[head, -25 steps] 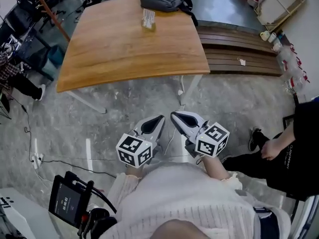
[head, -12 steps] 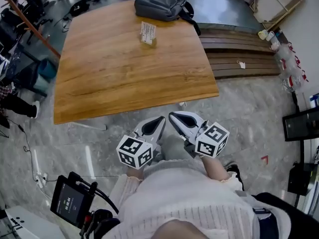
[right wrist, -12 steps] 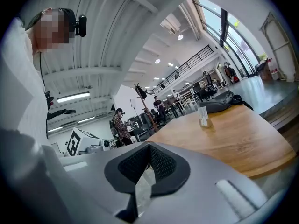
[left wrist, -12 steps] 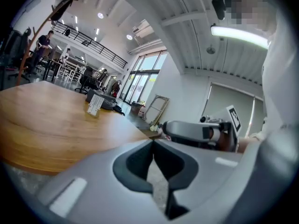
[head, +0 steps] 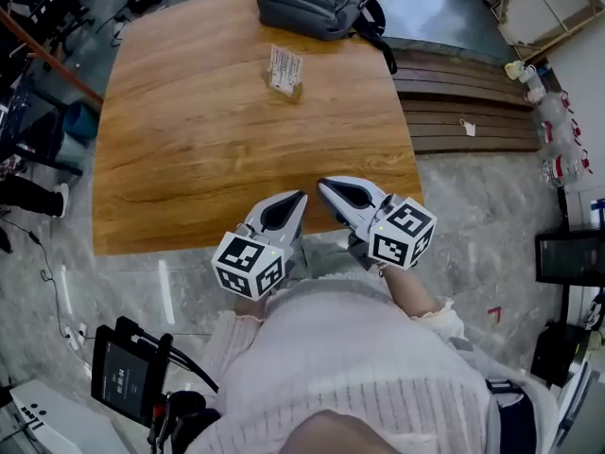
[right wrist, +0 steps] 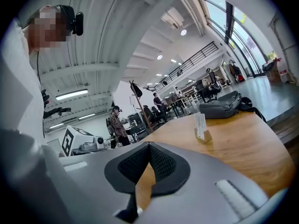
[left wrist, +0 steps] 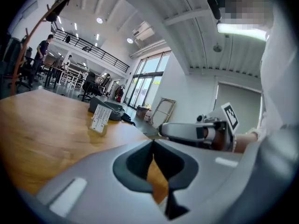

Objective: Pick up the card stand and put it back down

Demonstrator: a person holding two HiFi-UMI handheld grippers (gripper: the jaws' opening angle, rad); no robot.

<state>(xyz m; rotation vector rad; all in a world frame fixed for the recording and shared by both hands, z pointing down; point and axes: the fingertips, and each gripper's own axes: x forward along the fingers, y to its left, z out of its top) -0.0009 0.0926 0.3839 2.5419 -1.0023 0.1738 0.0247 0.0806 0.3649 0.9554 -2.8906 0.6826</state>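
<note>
Within the last second the table has come nearer. Both grippers were over the floor and now reach its near edge. The left gripper and right gripper are clenched on nothing. The stand sits untouched at the far side, near the bag — I judge the approach is only begun.

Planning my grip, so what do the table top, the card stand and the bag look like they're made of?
Table top: wood or wood veneer, grain lines visible, smooth with a slight sheen.
Card stand: white printed card, paper or plastic, in a small tan base that looks wooden.
Bag: dark grey soft fabric, matte, creased, with straps.
</note>
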